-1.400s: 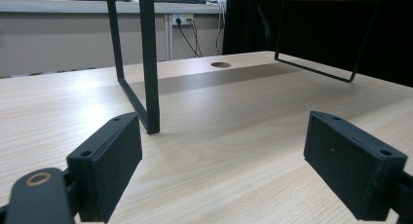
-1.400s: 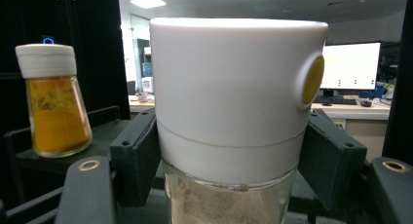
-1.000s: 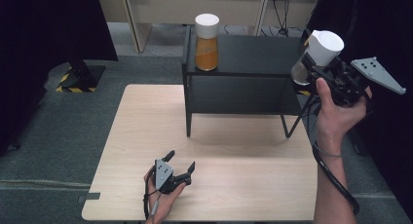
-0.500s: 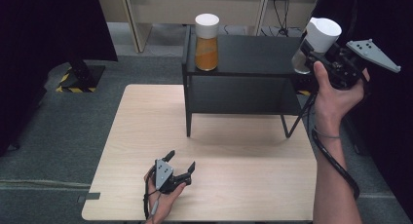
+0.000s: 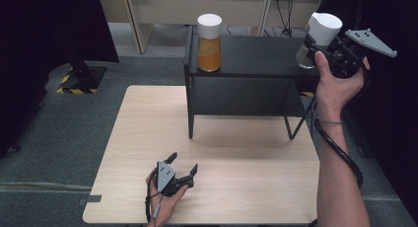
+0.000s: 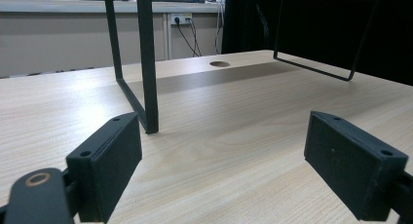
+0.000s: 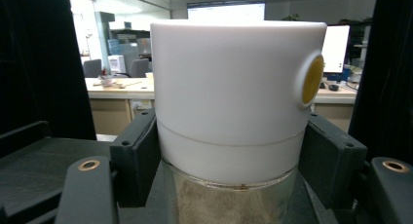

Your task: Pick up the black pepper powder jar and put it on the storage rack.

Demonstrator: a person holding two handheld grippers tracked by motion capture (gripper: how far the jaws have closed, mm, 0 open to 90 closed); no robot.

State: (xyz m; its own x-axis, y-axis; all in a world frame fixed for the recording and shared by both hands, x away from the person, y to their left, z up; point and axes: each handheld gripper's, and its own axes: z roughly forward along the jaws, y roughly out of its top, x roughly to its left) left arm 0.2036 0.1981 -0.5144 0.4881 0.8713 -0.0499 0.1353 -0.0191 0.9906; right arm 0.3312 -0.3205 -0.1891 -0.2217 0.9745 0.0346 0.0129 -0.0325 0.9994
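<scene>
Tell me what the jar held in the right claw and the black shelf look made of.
White-lidded jar: matte white lid, likely plastic; clear, glossy body, glass or plastic, showing pale powder. Black two-tier shelf: dull black boards on thin, probably metal, legs.

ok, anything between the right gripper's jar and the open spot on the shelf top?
Nothing visible. The right gripper grips the white-lidded jar at the right end of the black shelf; the orange jar stands far off at the left end.
</scene>
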